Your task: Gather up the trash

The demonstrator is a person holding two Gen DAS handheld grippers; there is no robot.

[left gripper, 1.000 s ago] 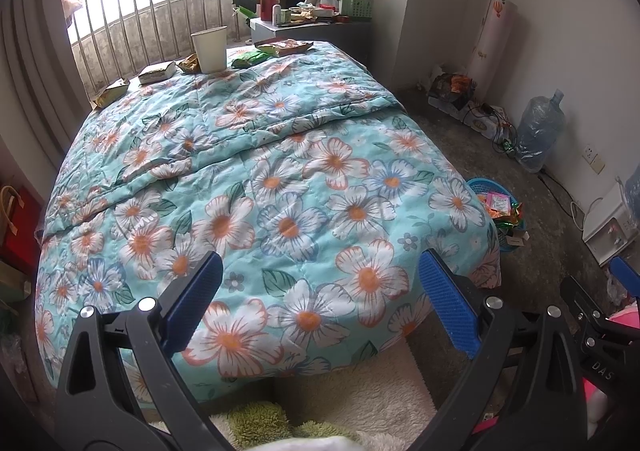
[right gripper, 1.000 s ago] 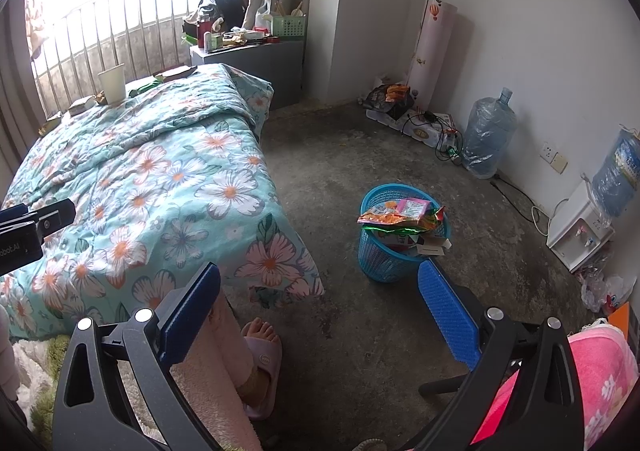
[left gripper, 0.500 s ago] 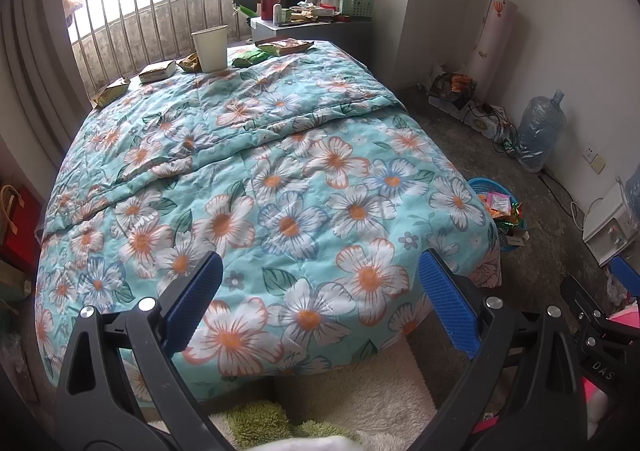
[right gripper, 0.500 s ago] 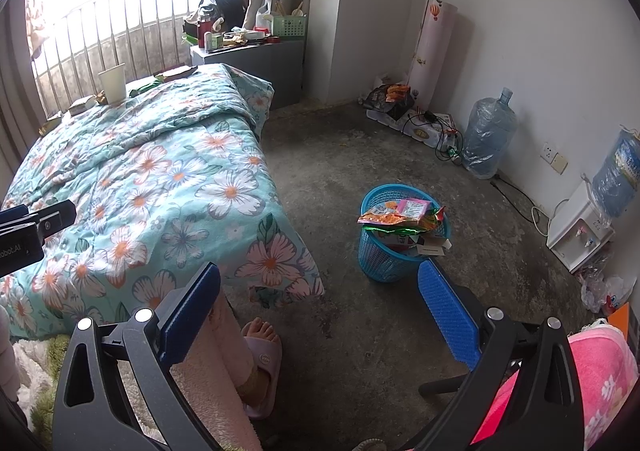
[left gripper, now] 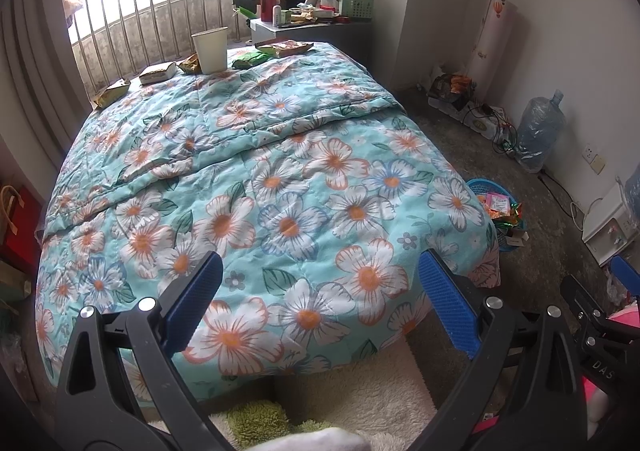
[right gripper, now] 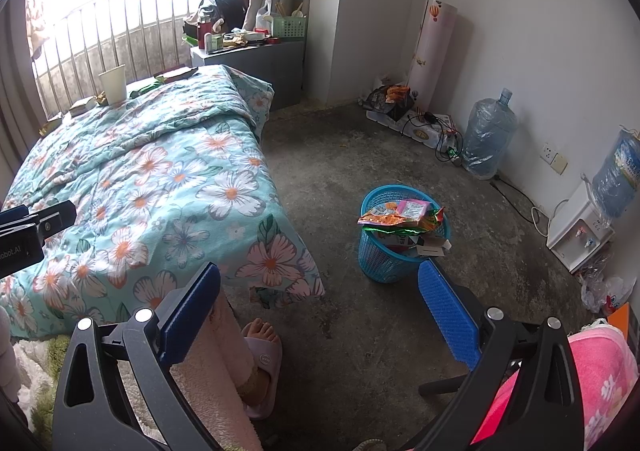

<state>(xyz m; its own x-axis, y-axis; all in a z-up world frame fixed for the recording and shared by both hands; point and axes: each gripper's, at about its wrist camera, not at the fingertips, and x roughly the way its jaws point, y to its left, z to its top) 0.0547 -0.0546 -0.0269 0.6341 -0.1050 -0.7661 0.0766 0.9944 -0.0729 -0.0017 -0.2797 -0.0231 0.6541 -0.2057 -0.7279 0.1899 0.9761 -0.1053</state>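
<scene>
Trash lies at the far end of the floral bed: a white paper cup, a green wrapper, a brown-red snack bag, a small box and yellow wrappers. A blue basket full of wrappers stands on the floor to the right of the bed. My left gripper is open and empty over the near end of the bed. My right gripper is open and empty above the floor, near the basket.
A cluttered grey nightstand stands beyond the bed. Water jugs, a power strip with cables and a white dispenser line the right wall. A person's slippered foot is below my right gripper. A window railing backs the bed.
</scene>
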